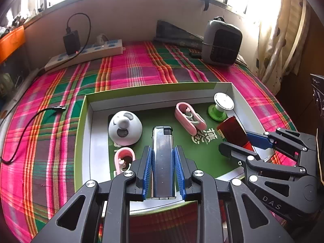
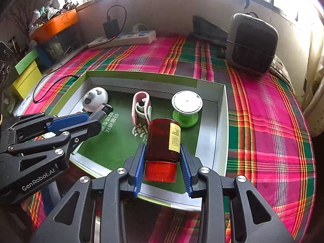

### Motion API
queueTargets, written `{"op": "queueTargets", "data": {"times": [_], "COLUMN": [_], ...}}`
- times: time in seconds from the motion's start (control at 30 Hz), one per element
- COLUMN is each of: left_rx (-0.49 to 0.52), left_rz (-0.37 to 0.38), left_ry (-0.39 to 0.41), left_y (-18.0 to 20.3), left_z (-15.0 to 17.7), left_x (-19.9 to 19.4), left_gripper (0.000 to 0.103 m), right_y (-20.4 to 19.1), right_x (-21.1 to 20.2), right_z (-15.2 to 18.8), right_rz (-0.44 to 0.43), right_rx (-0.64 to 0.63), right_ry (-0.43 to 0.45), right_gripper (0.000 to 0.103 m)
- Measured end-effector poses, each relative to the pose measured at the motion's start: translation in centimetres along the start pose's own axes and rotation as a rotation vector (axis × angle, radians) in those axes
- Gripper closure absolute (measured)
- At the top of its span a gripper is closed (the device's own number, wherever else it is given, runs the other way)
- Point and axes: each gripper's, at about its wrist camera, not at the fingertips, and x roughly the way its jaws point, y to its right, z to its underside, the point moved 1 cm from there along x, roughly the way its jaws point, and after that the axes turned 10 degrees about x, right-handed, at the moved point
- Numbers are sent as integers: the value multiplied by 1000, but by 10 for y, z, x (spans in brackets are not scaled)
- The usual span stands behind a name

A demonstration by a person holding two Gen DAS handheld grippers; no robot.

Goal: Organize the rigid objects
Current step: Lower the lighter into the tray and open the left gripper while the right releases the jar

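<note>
Box (image 1: 89,141) on the plaid bed already holds five trinkets; above its near edge our left gripper (image 1: 163,169) clamps a silver lighter (image 1: 163,162), our right gripper (image 2: 163,162) a red bottle (image 2: 164,139). Both remain to place.

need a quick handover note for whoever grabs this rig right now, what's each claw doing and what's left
Left claw: shut on the silver lighter, held over the box.
Right claw: shut on the red bottle, cap toward the camera, also over the box.
Already lying in the box: white dome toy, pink clip, green-and-white spool, a second pink piece at the near left.
Left to do: set down the lighter and the bottle on free green floor, then release.
</note>
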Motion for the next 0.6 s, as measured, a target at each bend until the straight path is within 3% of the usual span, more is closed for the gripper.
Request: {"op": "queueTargets", "data": {"times": [0.6], "left_rx": [-1], "left_rz": [10], "left_ry": [-27], "left_y": [2], "left_z": [3], "left_x": [12], "left_gripper": [81], "right_y": [2], "right_x": [5], "right_z": [1], "right_rz": [10], "right_rx": [7], "right_ry": [8], "right_gripper": [69]}}
